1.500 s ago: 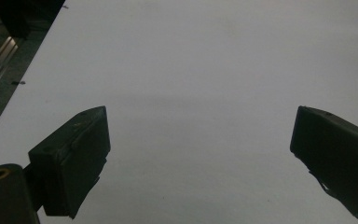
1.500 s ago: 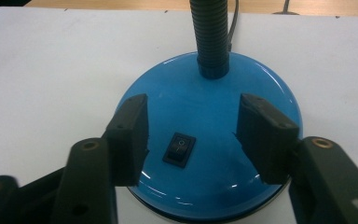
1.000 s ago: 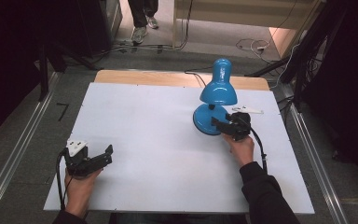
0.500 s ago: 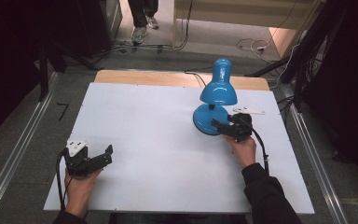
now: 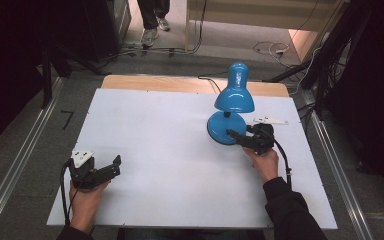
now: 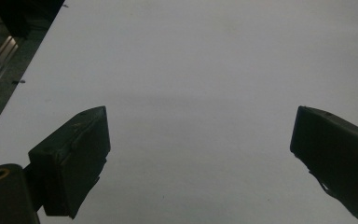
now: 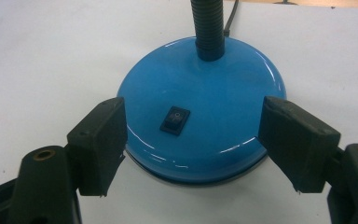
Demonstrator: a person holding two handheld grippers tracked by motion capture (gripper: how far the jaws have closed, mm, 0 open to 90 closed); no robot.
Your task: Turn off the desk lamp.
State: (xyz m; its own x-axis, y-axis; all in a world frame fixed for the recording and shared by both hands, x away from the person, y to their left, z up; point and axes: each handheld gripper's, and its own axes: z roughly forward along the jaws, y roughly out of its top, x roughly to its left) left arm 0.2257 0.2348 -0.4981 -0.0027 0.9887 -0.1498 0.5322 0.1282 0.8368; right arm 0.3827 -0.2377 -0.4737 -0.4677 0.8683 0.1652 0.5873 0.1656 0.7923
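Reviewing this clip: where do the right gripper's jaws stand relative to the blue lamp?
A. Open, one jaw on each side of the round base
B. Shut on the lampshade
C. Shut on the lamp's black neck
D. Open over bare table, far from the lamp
A: in the right gripper view the right gripper has its jaws spread wide, flanking the lamp base, with the black switch between them.
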